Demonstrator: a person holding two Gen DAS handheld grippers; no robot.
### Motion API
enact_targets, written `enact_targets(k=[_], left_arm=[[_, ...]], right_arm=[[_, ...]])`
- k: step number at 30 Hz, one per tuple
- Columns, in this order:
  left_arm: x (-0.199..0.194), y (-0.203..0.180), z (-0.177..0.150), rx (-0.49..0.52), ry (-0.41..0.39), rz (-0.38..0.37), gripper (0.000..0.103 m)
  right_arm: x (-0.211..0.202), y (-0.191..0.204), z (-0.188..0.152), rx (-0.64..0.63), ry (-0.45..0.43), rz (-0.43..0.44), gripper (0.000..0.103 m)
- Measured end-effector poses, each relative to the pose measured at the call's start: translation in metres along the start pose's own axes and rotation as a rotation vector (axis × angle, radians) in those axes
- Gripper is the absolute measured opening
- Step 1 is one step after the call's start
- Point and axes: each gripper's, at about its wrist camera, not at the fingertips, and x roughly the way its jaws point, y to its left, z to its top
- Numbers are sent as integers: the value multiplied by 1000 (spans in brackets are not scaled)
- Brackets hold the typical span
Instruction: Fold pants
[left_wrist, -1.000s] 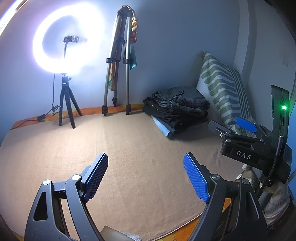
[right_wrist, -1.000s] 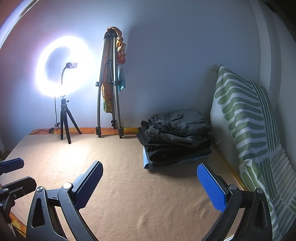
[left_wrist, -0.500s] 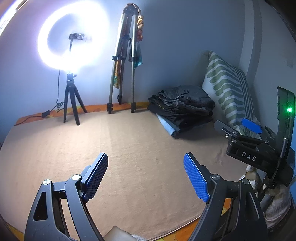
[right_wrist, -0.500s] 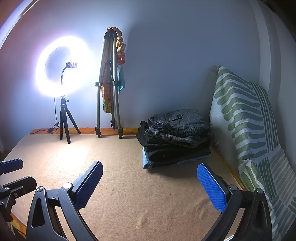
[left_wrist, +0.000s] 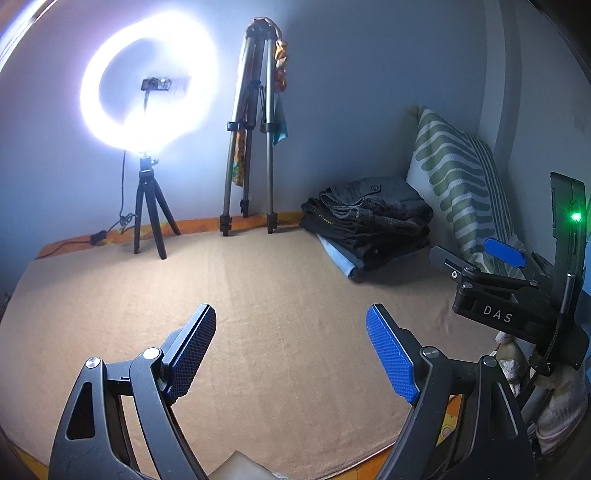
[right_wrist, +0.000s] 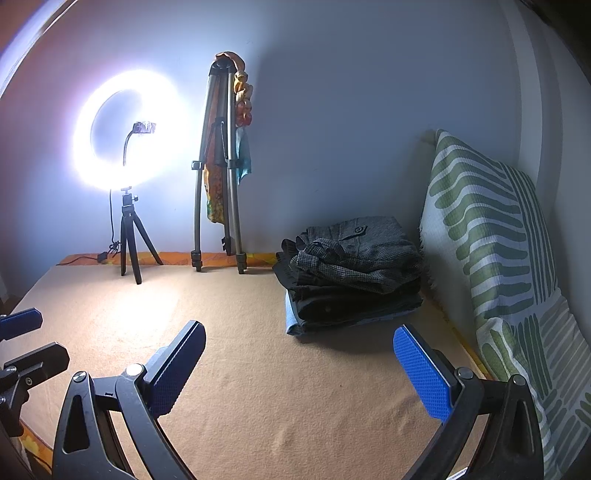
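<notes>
While a pale wall (right_wrist: 369, 110) backs it, the tan bed cover (right_wrist: 258, 369) carries folded pants (right_wrist: 354, 269), stacked at its far right corner beside a striped pillow (right_wrist: 491, 258), long axis along the wall. Left gripper (left_wrist: 291, 350) and right gripper (right_wrist: 299, 369) gape wide, empty.

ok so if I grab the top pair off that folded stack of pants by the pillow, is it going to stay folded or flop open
The top pair of pants will probably flop: its folds look loose and rumpled, so a one-edge pinch likely lets it unfurl. The weave looks thick, so it may feel fairly heavy and grippy rather than slippery. It lies on the stack, so dragging could shift the pairs below.
</notes>
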Motion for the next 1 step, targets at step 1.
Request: enact_targets(k=[1], left_arm=[[0, 0, 0, -2, 2, -1, 84]], right_arm=[[0, 0, 0, 1, 0, 0, 103]])
